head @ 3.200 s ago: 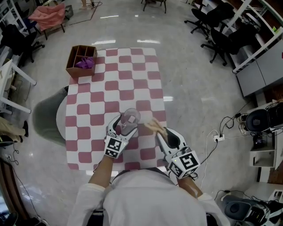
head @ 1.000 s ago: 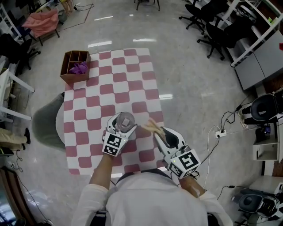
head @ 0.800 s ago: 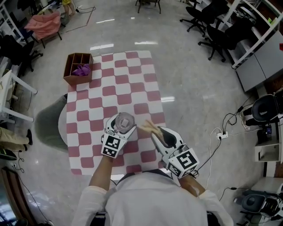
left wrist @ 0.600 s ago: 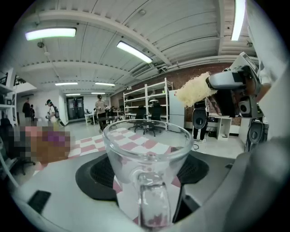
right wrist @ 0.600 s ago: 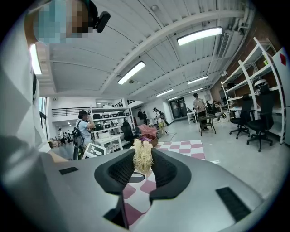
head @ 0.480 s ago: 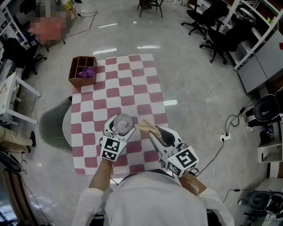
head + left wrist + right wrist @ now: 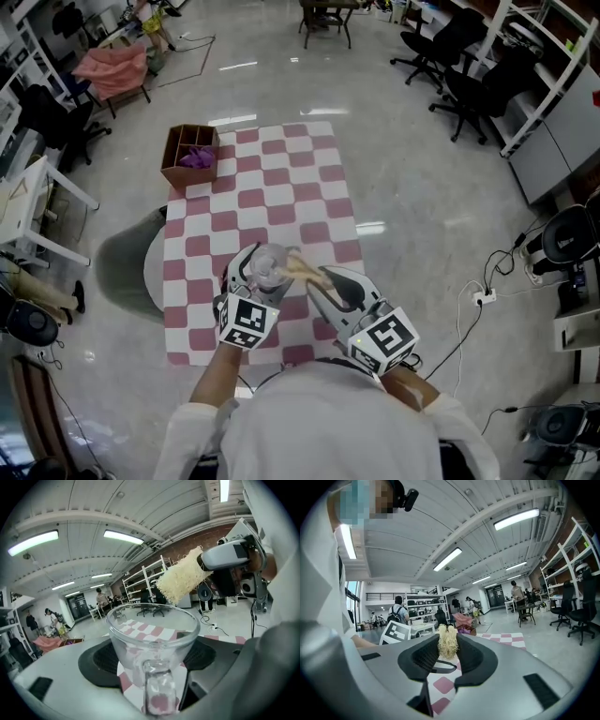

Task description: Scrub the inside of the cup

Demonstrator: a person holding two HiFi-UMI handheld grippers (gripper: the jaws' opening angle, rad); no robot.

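Observation:
A clear glass cup (image 7: 266, 264) with a handle is held above the checkered cloth by my left gripper (image 7: 249, 281), which is shut on it. In the left gripper view the cup (image 7: 151, 644) stands upright between the jaws, its mouth open upward. A pale yellow fibrous scrubber (image 7: 298, 269) is clamped in my right gripper (image 7: 323, 284); its tip reaches the cup's rim. From the left gripper view the scrubber (image 7: 180, 577) hovers just above the rim's right side. In the right gripper view the scrubber (image 7: 447, 642) sticks up between the shut jaws.
A red-and-white checkered cloth (image 7: 272, 202) covers the table. A brown divided box (image 7: 192, 155) with purple cloth inside sits at the far left corner. A grey round stool (image 7: 127, 267) is left of the table. Office chairs (image 7: 459, 70) stand at the back right.
The right gripper has carried the scrubber leftward until its tip meets the cup's rim. The left gripper keeps holding the cup. The head camera has shifted slightly.

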